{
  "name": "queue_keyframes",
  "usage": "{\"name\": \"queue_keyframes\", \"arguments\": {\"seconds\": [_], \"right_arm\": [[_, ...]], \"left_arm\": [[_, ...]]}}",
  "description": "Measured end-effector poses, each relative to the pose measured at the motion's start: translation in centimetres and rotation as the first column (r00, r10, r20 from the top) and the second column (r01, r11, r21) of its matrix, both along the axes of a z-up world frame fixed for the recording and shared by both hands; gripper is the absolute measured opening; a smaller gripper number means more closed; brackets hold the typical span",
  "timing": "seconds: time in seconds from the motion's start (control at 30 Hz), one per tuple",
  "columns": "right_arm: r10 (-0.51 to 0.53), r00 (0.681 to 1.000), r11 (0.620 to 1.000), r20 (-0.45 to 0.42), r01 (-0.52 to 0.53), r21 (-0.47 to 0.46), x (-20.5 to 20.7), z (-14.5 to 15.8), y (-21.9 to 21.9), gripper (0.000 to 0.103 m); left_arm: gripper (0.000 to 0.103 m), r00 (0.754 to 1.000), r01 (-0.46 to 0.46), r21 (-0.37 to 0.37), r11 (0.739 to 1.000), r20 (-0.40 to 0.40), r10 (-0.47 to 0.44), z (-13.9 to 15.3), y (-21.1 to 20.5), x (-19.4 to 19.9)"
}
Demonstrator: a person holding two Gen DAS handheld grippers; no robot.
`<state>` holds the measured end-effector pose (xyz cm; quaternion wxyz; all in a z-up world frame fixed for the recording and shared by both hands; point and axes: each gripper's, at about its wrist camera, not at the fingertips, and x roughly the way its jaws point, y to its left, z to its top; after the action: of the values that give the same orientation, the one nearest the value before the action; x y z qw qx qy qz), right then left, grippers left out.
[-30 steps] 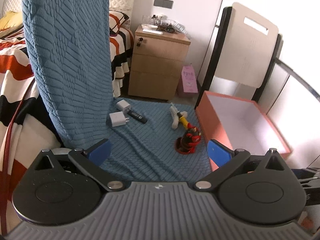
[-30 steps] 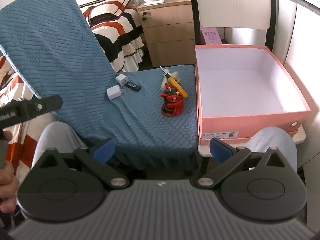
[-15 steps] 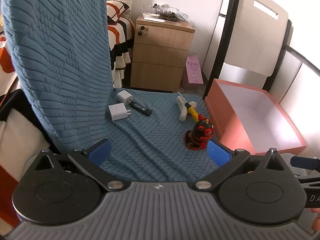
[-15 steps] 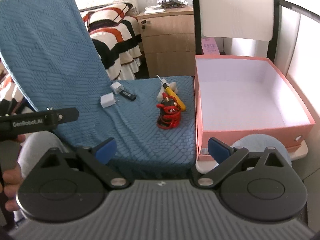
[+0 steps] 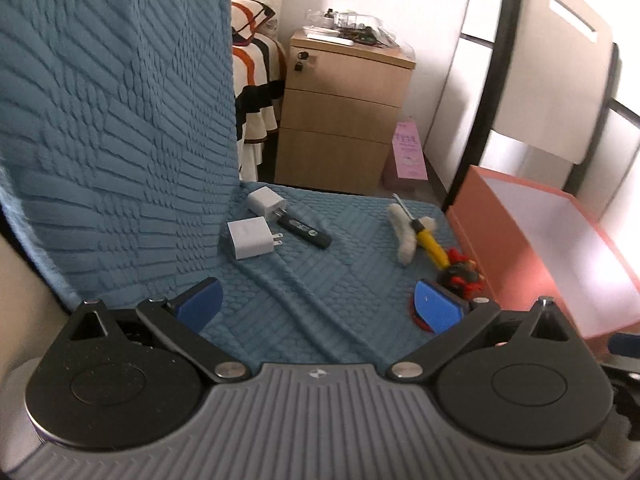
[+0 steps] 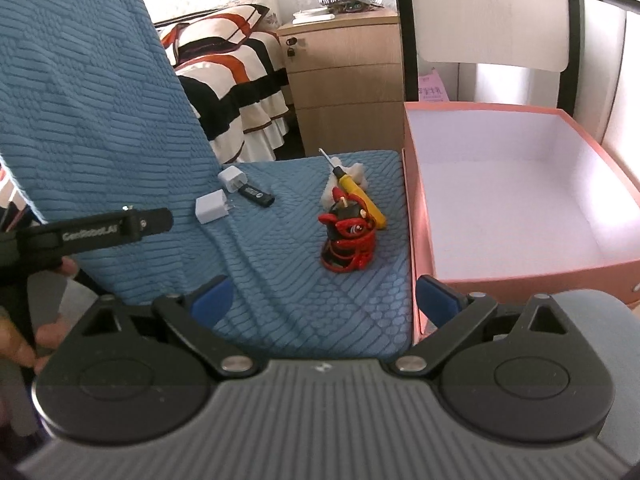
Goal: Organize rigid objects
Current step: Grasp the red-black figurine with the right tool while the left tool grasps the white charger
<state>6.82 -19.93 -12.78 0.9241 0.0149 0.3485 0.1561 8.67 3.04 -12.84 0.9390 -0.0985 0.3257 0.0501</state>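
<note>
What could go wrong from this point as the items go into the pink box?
The red toy figure touches the yellow-handled screwdriver, so grabbing either may drag the other. The two white chargers lie by the black USB stick on wrinkled blue cloth, inviting a snag or double pickup.

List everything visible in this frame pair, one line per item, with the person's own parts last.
chargers: two, white, seat left
USB stick: one, black, beside chargers
screwdriver: one, yellow, lying across fluffy piece
fluffy piece: one, white, under screwdriver
figurine: one, red-black, seat right
box: one, pink, open, right of seat
chair cover: one, blue
cabinet: one, wooden, behind
bed: one, striped
left gripper: open
right gripper: open
</note>
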Motion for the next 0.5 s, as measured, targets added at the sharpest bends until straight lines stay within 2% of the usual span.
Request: {"name": "queue_keyframes", "arguments": {"seconds": [0.07, 0.2, 0.33, 0.5], "right_arm": [[0.005, 1.0, 1.0, 0.013, -0.004, -0.026, 0.7, -0.6, 0.6, 0.092], [0.028, 0.999, 0.998, 0.033, -0.026, -0.059, 2.0, -1.6, 2.0, 0.091], [0.043, 0.998, 0.997, 0.042, -0.039, -0.071, 3.6, -2.5, 3.2, 0.084], [0.054, 0.996, 0.995, 0.074, -0.048, -0.091, 4.9, -3.7, 4.6, 0.082]], "left_arm": [[0.103, 0.999, -0.004, 0.006, 1.0, -0.036, 0.004, -1.5, 0.4, 1.5], [0.103, 0.998, -0.014, 0.011, 1.0, -0.057, 0.015, -3.5, 1.1, 3.5], [0.103, 0.997, -0.014, 0.016, 1.0, -0.081, 0.015, -4.5, 1.6, 5.3], [0.103, 0.993, -0.039, -0.034, 0.999, -0.116, 0.035, -5.6, 2.9, 7.3]]}}
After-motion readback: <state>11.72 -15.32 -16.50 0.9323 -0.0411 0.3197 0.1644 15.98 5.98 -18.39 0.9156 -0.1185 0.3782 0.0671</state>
